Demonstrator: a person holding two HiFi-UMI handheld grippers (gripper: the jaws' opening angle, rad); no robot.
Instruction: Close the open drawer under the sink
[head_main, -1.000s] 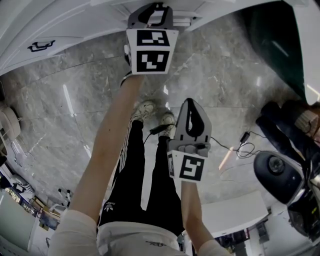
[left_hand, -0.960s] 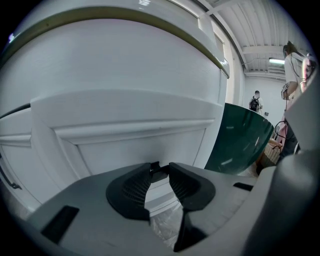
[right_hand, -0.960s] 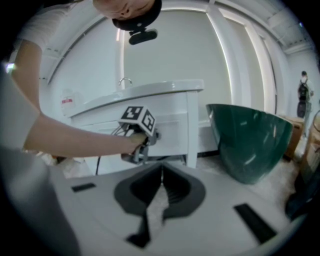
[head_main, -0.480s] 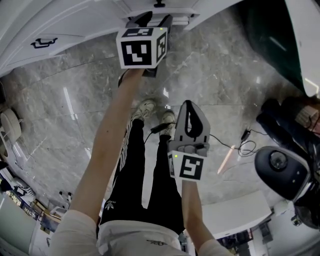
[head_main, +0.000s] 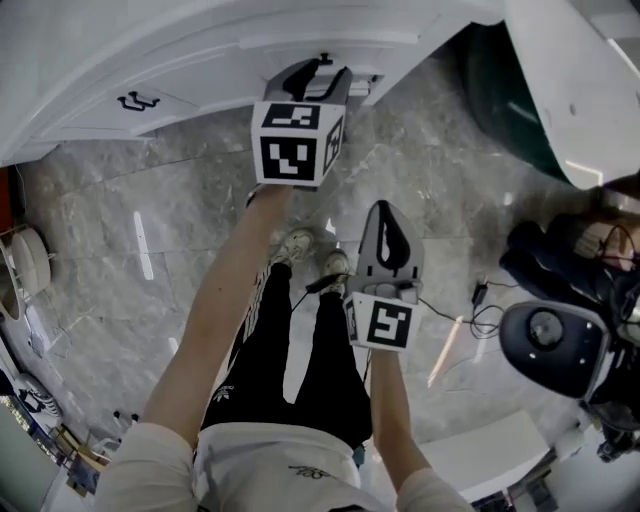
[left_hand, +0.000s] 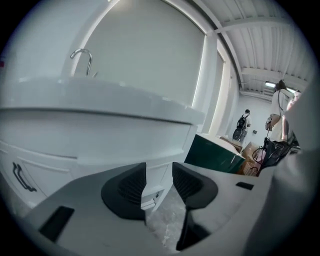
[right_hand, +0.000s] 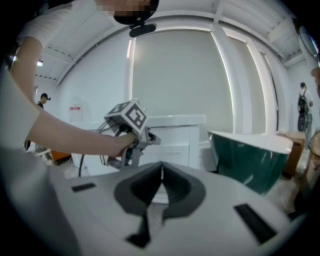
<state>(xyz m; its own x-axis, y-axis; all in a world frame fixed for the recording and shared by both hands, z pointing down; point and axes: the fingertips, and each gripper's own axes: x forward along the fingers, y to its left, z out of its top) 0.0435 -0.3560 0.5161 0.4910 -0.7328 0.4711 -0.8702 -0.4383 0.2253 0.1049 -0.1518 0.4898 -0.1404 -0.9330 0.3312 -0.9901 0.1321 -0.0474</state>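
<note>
Now the left tool, jaws apart, just narrowing and empty, hovers before the white sink cabinet; a dark green tub stands right of that cabinet; the right tool has its jaws together.

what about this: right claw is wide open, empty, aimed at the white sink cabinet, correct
No: the right claw is shut, pads together, as the right gripper view shows. It is empty and aimed at the white sink cabinet.

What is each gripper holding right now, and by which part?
Nothing. The grey left gripper has its jaws apart, just closing a little, with only air between; the right gripper is shut on nothing.
</note>
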